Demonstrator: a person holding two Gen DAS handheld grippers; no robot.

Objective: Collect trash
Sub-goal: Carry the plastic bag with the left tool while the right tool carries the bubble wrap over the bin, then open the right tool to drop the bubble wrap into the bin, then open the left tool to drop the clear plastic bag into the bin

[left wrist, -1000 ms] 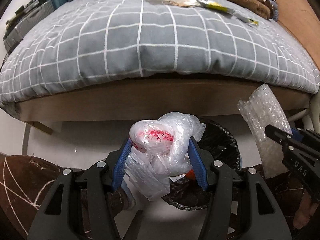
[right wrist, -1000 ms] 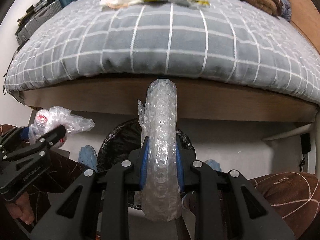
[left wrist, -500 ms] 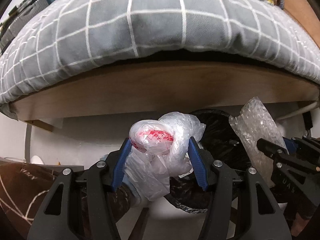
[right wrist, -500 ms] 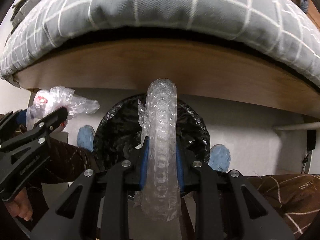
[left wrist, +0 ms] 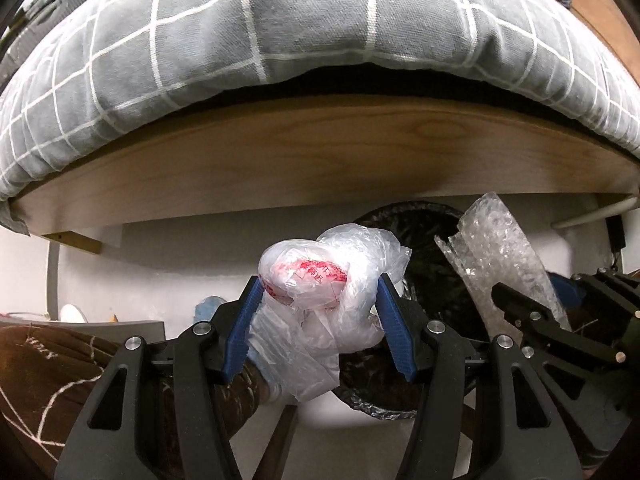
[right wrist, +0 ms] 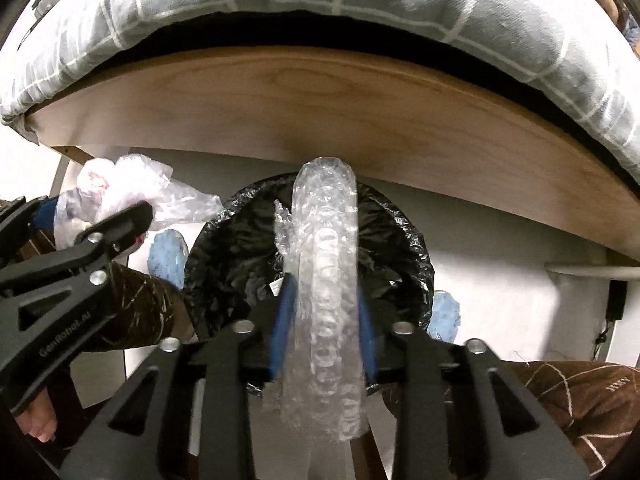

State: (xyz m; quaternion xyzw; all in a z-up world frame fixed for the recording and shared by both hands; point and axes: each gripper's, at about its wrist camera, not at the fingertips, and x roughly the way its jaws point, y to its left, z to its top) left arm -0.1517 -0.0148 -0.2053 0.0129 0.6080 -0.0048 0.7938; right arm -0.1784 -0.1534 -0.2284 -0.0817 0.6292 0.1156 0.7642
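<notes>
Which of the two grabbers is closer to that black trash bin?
Right, as far as I can tell. The right gripper holds its bubble wrap directly over the trash bin. The left gripper, clamping a plastic bag, sits off to the bin's left side.

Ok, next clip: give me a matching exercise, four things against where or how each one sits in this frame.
Things:
1. crumpled plastic bag
2. bubble wrap
3. black-lined trash bin
4. grey checked duvet

States:
A. on the floor below both grippers
B. hanging over the wooden bed frame
C. pinched in the left gripper
D. pinched in the right gripper

Pairs: 1-C, 2-D, 3-A, 4-B
</notes>
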